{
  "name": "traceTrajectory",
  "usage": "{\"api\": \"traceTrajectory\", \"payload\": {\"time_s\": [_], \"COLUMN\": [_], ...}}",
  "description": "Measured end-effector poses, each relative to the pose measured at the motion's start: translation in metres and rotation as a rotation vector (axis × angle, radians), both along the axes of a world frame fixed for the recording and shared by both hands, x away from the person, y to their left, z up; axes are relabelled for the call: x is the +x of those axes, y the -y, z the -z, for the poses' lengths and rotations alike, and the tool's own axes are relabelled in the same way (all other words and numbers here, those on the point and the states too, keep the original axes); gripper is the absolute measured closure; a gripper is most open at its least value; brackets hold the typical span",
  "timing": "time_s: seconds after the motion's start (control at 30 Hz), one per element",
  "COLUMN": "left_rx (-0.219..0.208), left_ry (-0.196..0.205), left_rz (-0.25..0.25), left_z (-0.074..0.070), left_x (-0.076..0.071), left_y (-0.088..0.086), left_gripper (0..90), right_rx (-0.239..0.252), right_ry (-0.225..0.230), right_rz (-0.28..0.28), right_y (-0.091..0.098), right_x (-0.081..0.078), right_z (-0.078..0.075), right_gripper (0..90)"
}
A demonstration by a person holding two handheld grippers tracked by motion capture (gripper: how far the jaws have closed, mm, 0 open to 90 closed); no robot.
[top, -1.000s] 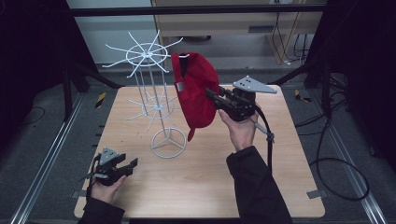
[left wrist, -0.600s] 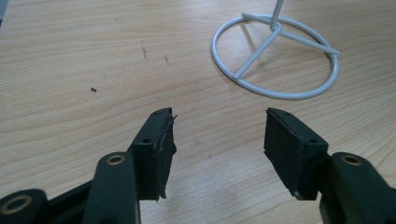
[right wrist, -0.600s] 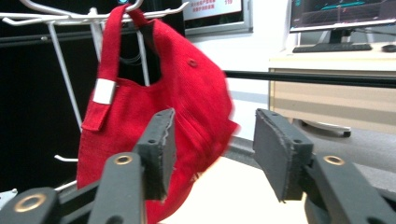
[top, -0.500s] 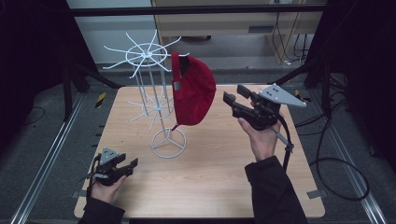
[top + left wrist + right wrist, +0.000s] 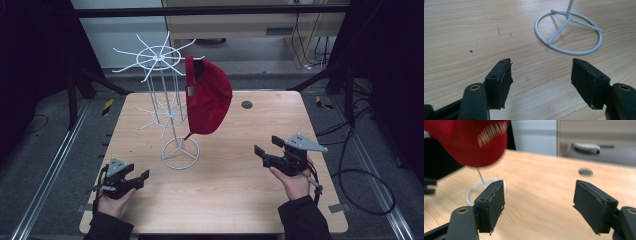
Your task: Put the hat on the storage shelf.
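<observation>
A red cap [image 5: 207,95] hangs from an upper arm of the white wire rack [image 5: 165,90], whose ring base [image 5: 180,153] stands on the wooden table [image 5: 225,200]. My right gripper [image 5: 265,149] is open and empty, low over the table to the right of the rack and apart from the cap. In the right gripper view the cap [image 5: 474,137] hangs above and to the left of the open jaws [image 5: 537,205]. My left gripper [image 5: 141,175] rests open at the front left. Beyond its jaws [image 5: 540,82] in the left gripper view lies the ring base [image 5: 569,32].
A dark round hole [image 5: 246,104] sits in the table top behind the cap. Metal rails [image 5: 50,170] run along both sides of the table. Black cables [image 5: 360,175] trail on the floor at the right. A cabinet [image 5: 240,20] stands behind.
My right gripper let go of the red cap, which now hangs on the rack, then drew back and down toward the front right of the table. The left gripper stayed put.
</observation>
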State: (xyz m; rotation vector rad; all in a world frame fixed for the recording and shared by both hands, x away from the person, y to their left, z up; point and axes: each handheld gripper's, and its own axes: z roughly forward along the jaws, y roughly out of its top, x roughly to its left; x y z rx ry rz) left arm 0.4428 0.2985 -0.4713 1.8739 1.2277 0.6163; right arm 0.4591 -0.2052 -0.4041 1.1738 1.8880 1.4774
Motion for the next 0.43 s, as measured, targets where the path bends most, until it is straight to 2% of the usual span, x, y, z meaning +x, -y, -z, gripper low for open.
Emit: {"api": "traceTrajectory", "payload": {"time_s": [0.03,0.1,0.13,0.27,0.3,0.33,0.43], "left_rx": [0.004,0.012,0.018,0.031,0.032,0.039,0.057], "left_ry": [0.003,0.001,0.003,0.001,0.001,-0.002,-0.008], "left_rz": [0.0,0.001,0.003,0.009,0.013,0.017,0.022], "left_z": [0.0,0.001,0.002,0.004,0.005,0.005,0.007], "left_x": [0.0,0.001,0.001,0.002,0.002,0.002,0.004], "left_y": [0.0,0.0,-0.001,-0.001,-0.001,-0.001,-0.001], "left_gripper": [31.2,30.0,28.0,25.0,25.0,23.4,22.4], "right_rx": [-0.012,-0.032,-0.035,-0.066,-0.066,-0.076,-0.077], "right_ry": [-0.021,-0.042,-0.067,-0.108,-0.108,-0.133,-0.148], "right_rz": [0.012,0.027,0.044,0.081,0.081,0.108,0.127], "right_y": [0.006,0.013,0.021,0.037,0.037,0.046,0.055], "right_x": [-0.002,-0.004,-0.008,-0.014,-0.014,-0.019,-0.022], "right_z": [0.01,0.022,0.034,0.054,0.054,0.064,0.071], "right_gripper": [22.5,20.1,18.2,15.4,15.4,14.9,14.3]}}
